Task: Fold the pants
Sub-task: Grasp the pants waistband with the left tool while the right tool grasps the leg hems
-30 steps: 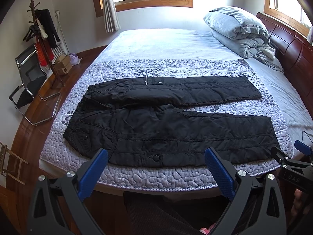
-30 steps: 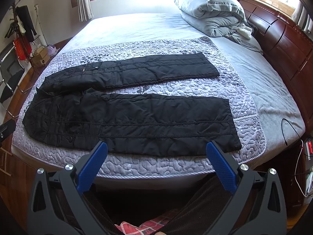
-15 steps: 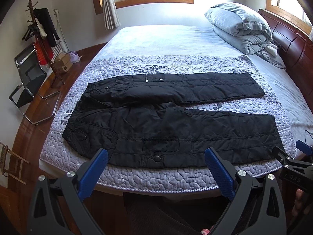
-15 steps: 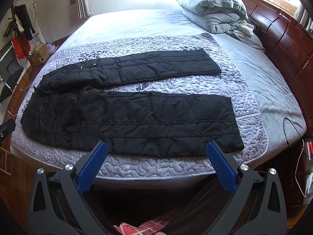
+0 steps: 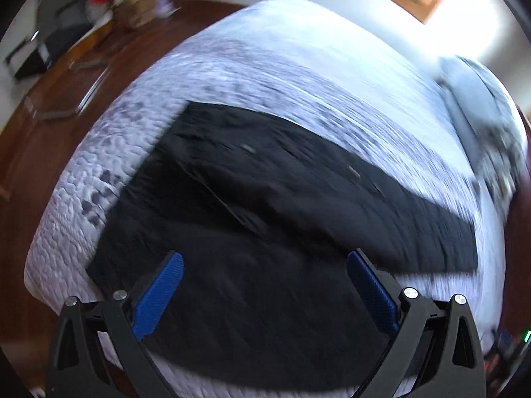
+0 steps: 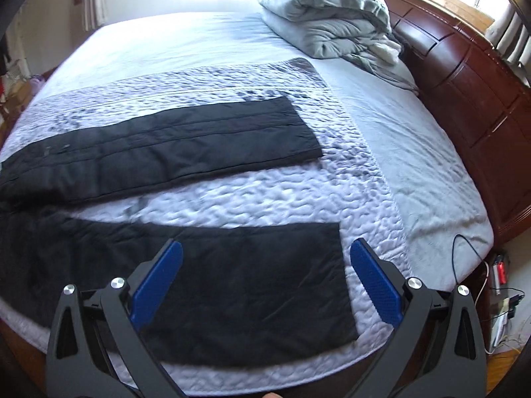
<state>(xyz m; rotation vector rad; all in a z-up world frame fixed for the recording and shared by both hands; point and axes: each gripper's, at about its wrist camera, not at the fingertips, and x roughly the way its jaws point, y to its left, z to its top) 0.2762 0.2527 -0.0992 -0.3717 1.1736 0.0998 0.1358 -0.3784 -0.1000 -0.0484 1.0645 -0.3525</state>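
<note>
Both grippers' fingers [image 5: 159, 293] [image 6: 157, 285] spread wide, empty, above flat black pants [image 6: 232, 292].

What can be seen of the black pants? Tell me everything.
The pants are black, padded-looking with lengthwise stitch lines, spread flat and unfolded on the quilt. The two legs lie apart: the far leg angles away, and the near leg ends in a straight hem near the bed's edge. The waist end lies to the left. The open right claw is over the near hem; whether it touches is unclear.
</note>
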